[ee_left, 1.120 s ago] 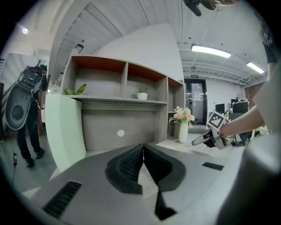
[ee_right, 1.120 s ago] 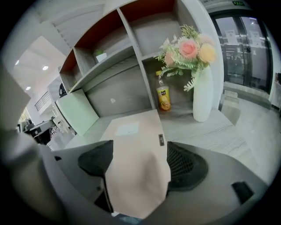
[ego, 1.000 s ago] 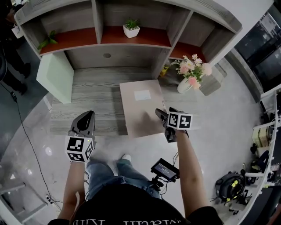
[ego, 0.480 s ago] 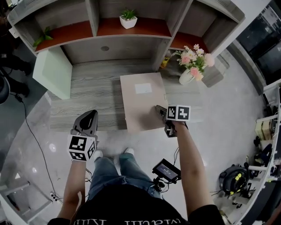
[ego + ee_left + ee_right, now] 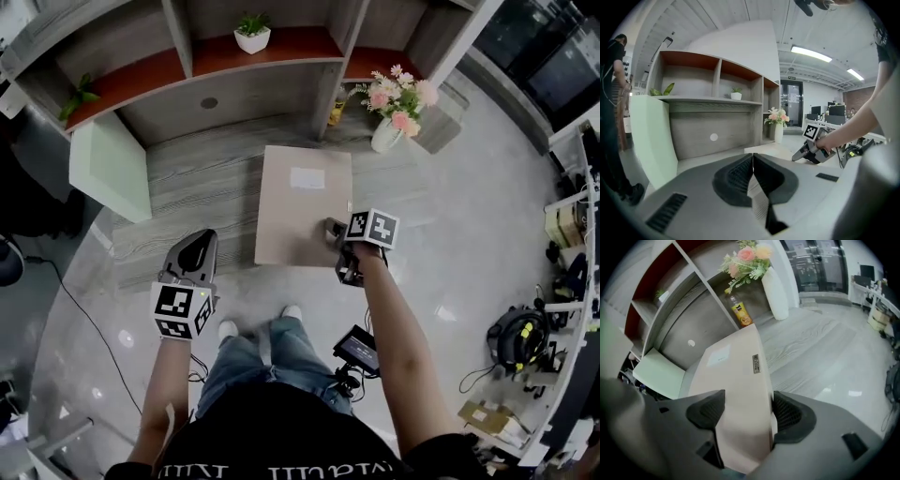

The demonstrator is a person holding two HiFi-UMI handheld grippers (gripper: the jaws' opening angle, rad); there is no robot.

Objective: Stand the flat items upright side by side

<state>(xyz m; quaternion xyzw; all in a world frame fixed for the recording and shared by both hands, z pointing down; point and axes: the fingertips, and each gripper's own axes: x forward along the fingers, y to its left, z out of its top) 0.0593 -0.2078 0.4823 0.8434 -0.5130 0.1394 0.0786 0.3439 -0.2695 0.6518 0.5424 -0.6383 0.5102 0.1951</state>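
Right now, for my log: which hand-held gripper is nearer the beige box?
Right. The right hand-held gripper, jaws just closing, clasps the beige box's near corner; the left hand-held gripper hovers apart, leftward.

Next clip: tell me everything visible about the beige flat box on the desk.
The beige flat box looks like matte card, rectangular, with a white label on its top face and a small dark tag on its narrow side. It lies flat on the grey wood-grain desk, its near edge at the desk's front. The right gripper clamps its near right corner; the fingers have just been closing onto it.
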